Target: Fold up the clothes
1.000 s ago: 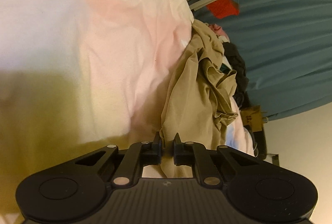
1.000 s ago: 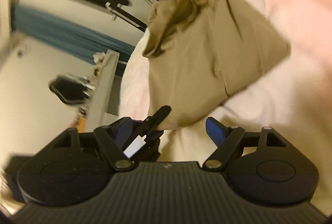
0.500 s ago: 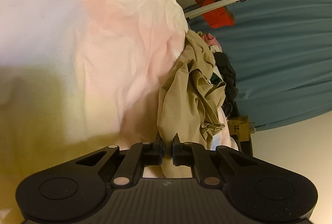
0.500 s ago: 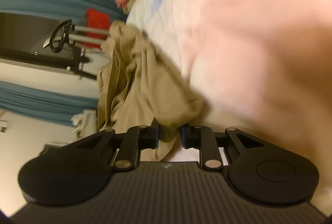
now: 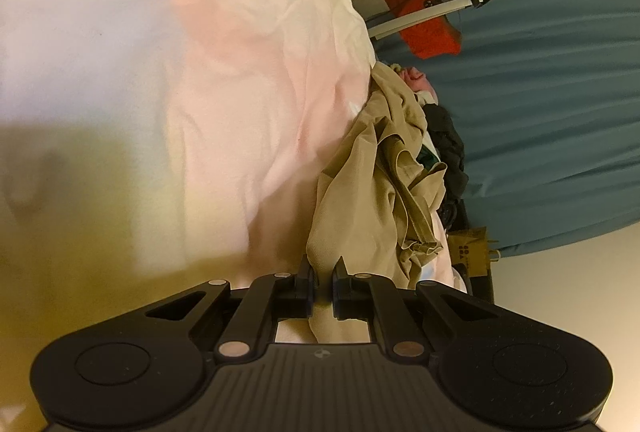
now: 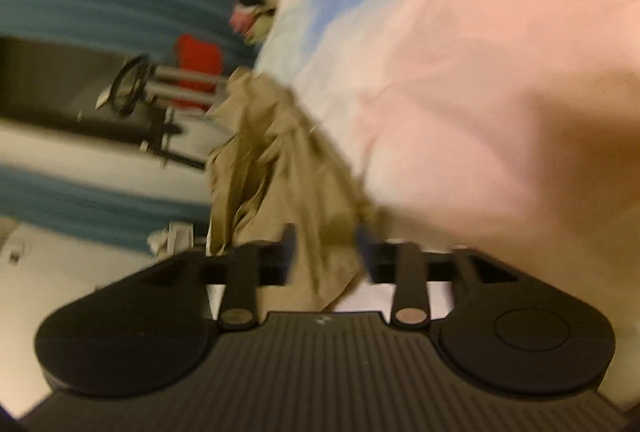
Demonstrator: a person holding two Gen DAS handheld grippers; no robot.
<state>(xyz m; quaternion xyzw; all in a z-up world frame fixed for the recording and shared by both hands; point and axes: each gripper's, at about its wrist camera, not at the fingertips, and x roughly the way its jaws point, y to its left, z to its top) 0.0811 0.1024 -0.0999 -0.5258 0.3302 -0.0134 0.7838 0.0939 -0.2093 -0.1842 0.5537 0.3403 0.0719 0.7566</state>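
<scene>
We find the left gripper (image 5: 323, 266) pinched on the tan garment (image 5: 372, 200), which trails forward-right along the pink duvet (image 5: 240, 92), while the right gripper (image 6: 325, 236), blurred, holds another bunch.

Left claw (image 5: 323, 272) low centre of frame, fingers nearly together, pinching a fold of tan cloth (image 5: 360, 200) between the tips. Body level across bottom edge, both linkage arms drawn inward. Right claw (image 6: 326, 244) low centre of its frame, motion-blurred, jaws a little wider apart, tan cloth bunched between them; grip contact unclear from blur. Body tilted slightly, left side lower.
</scene>
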